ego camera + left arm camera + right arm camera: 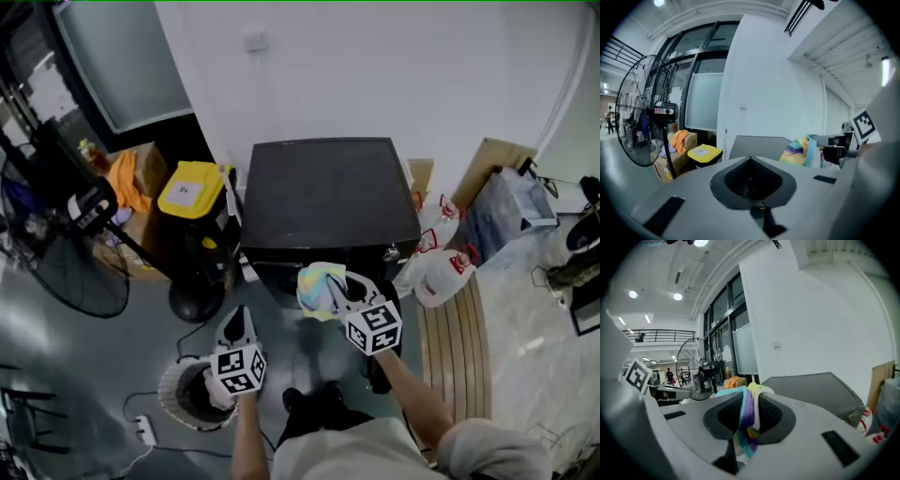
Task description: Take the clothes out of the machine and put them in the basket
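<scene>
Claw status — right claw (750,404) clamped on pastel rainbow-striped fabric garment (319,284) at frame centre; left claw (750,160) closed together.

I see soft matt cloth (317,281) against the smooth grey plastic of my right gripper (341,291); the machine (328,192) looks matt dark, the slats (455,342) at right wooden.

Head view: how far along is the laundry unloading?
Done: one multicoloured cloth is out of the machine. In hand: right tool clamps it; left tool shut, empty. Left: dropping it in the basket; machine's inside is unseen.
</scene>
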